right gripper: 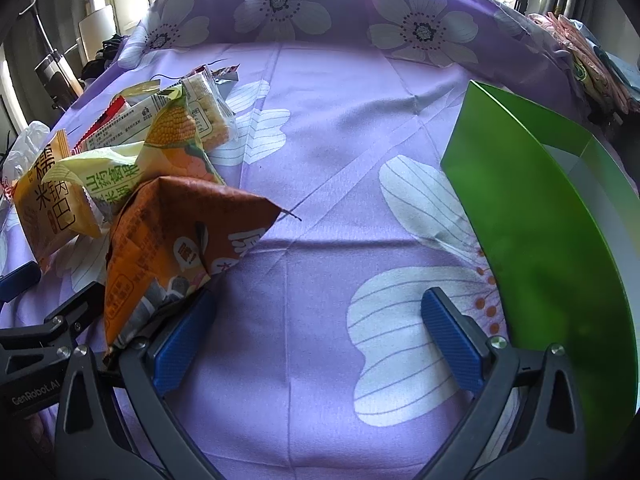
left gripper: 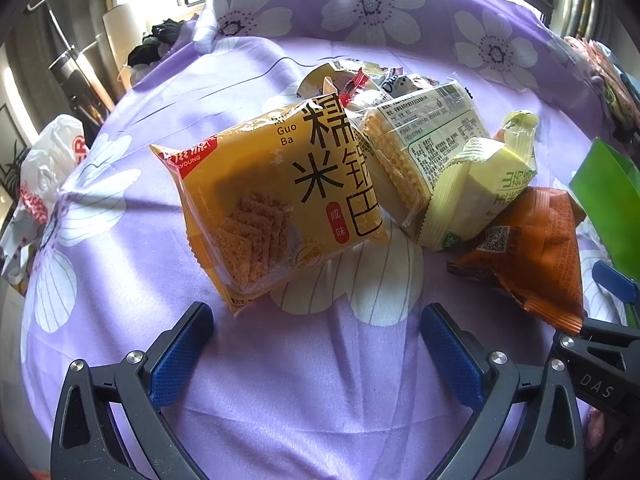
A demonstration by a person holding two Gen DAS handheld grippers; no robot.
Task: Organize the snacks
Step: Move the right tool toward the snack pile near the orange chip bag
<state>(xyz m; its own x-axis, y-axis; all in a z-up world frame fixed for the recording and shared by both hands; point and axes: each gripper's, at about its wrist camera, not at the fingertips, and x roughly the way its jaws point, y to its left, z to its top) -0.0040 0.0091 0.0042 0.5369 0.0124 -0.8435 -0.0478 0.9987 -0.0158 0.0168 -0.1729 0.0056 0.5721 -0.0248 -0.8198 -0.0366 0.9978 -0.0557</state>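
A pile of snack packs lies on a purple flowered cloth. In the left wrist view a yellow Guo Ba rice-cracker pack (left gripper: pixel 276 196) is just ahead of my open, empty left gripper (left gripper: pixel 316 320). Beside it lie a clear wafer pack (left gripper: pixel 420 148), a pale green corn pack (left gripper: pixel 480 188) and an orange pack (left gripper: pixel 536 252). In the right wrist view my right gripper (right gripper: pixel 316 312) is open and empty; the orange pack (right gripper: pixel 176 240) leans against its left finger. A green box (right gripper: pixel 536 232) stands to its right.
A white plastic bag (left gripper: pixel 52 172) lies at the cloth's left edge. A flowered pillow (right gripper: pixel 352 12) lies along the far side, with windows behind it. Folded clothes (right gripper: pixel 588 56) sit at the far right. The left gripper's body (right gripper: pixel 36 344) shows at the lower left of the right wrist view.
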